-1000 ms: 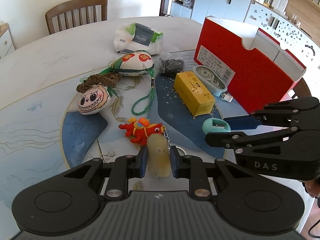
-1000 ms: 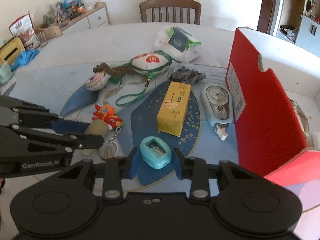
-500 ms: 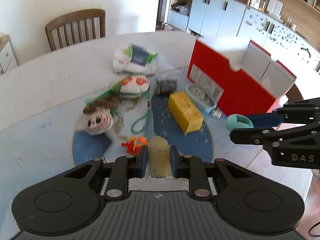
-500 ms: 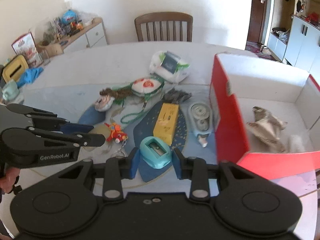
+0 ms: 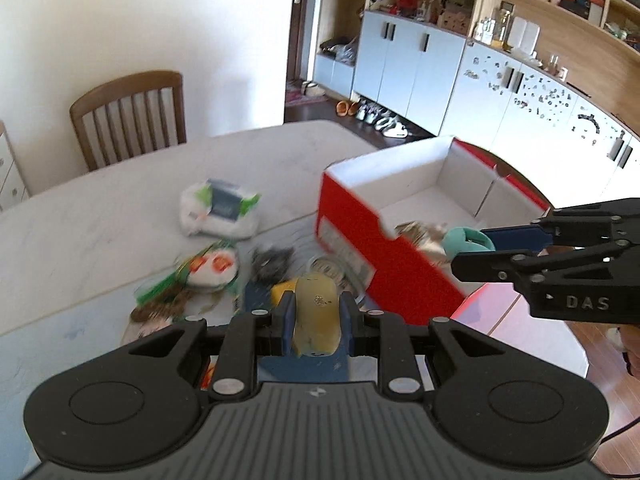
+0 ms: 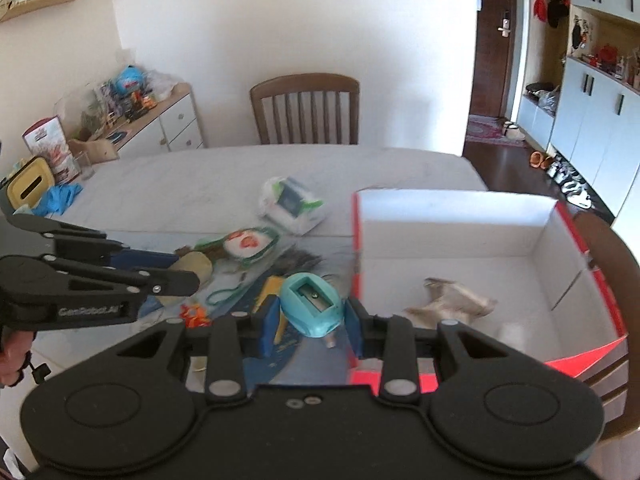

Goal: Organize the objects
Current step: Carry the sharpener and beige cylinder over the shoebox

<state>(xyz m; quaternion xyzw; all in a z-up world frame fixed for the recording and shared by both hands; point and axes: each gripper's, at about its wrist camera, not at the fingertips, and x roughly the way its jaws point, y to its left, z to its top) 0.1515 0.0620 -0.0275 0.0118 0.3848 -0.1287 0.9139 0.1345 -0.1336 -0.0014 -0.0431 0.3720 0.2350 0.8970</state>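
— What is the left gripper (image 5: 316, 320) pinching?

— A yellowish soft toy (image 5: 316, 314). Its blue pads are pressing on both sides, and the toy is standing upright between them, above the table (image 5: 100, 216). The toy's lower end is dropping behind the gripper's body, so its full shape is hidden.

— And the right gripper (image 6: 310, 322)?

— It is clamping a teal sharpener (image 6: 312, 304), blade slot facing the camera. In the left view the sharpener (image 5: 466, 242) is showing only as a rounded edge past the blue finger, in front of the red box (image 5: 360, 232).

— Where is the box sitting?

— On the table's right side, open on top, white inside. A crumpled grey-brown thing (image 6: 452, 300) is lying on its floor — too blurred to name. A pale blob near it is also unclear. The near wall is partly covered by the right gripper.

— What is staying on the table?

— A white-and-green pouch (image 6: 292, 206) farthest back, a round white plush (image 6: 248, 242) with green trim nearer, a dark clump (image 6: 300, 260) beside it, a green cord (image 6: 226, 294), and a yellow box (image 6: 272, 286) mostly hidden behind the sharpener. A small red-orange toy (image 6: 194, 314) is peeking out beside the left gripper. All of it is smeared by motion blur in both views, more so in the left.

— Is the person showing?

— Only part of a hand (image 6: 12, 354) at the left edge, cut off by the frame.
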